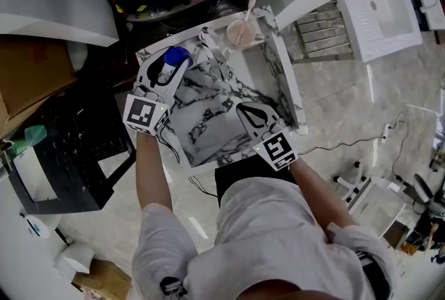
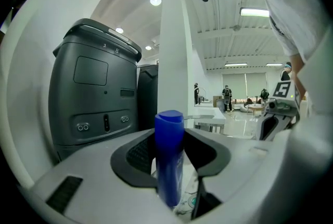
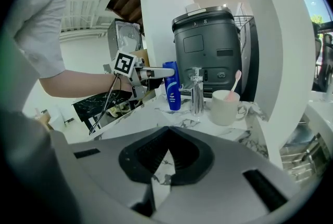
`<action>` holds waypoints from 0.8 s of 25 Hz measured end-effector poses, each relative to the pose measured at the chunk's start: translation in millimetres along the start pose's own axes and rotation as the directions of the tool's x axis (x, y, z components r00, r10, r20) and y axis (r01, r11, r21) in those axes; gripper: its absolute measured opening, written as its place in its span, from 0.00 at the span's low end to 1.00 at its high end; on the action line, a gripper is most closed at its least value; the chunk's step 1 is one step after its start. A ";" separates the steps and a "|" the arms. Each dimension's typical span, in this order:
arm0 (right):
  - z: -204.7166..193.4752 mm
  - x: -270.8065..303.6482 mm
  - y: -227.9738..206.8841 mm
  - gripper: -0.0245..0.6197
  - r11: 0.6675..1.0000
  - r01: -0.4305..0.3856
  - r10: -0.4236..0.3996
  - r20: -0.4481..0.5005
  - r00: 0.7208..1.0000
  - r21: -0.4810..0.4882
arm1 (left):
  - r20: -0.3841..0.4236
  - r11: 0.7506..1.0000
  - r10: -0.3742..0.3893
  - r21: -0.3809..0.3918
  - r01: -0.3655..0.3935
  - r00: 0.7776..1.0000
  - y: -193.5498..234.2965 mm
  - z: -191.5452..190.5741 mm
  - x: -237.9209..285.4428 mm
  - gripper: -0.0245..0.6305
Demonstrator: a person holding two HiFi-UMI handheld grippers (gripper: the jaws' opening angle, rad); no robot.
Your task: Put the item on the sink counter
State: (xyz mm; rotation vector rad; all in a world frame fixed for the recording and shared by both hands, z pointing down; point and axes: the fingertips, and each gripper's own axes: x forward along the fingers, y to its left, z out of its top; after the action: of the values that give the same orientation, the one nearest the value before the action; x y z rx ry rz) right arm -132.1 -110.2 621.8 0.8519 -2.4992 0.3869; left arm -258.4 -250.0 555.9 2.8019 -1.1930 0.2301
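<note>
L gripper point(image 1: 169, 63) is clamped on a blue bottle point(image 1: 175, 56), held upright at the back-left corner of the marble counter point(image 1: 208, 131). Can't tell if its base touches the top. R gripper point(image 3: 167, 150) has its jaws together w/ nothing btwn them, over the counter's front edge. Tap point(image 3: 196, 94) stands mid-back, just beside the bottle. Cup point(image 1: 241, 33) w/ a pink toothbrush point(image 1: 251, 6) sits at the back-right corner.
</note>
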 end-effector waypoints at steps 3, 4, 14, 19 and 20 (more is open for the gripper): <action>0.4 -0.2 0.8 0.05 1.000 -0.016 0.016 -0.003 1.000 -0.002 | -0.003 1.000 0.009 0.009 -0.009 1.000 5.4 -3.9 6.4 0.30; 0.4 -0.3 1.5 0.05 1.000 -0.020 0.020 -0.004 1.000 -0.002 | -0.002 1.000 0.009 0.006 -0.009 1.000 6.5 -5.9 8.9 0.30; -0.6 -1.6 3.2 0.05 0.999 -0.043 0.043 -0.023 0.999 -0.006 | -0.032 0.998 0.022 0.051 -0.021 0.999 14.5 -18.0 22.2 0.30; 1.7 -1.6 4.1 0.05 0.999 -0.045 0.045 -0.026 0.999 -0.018 | -0.035 0.997 0.031 0.067 -0.029 0.999 14.8 -21.4 17.9 0.29; 2.2 -1.7 4.4 0.05 0.999 -0.046 0.045 -0.027 0.999 -0.021 | -0.037 0.997 0.034 0.072 -0.031 0.999 14.8 -21.3 16.7 0.30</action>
State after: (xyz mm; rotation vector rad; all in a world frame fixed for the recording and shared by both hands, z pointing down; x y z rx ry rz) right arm -134.4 -106.8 618.5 0.7777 -2.4971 0.3832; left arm -259.9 -269.1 580.0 2.8262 -1.2471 0.3330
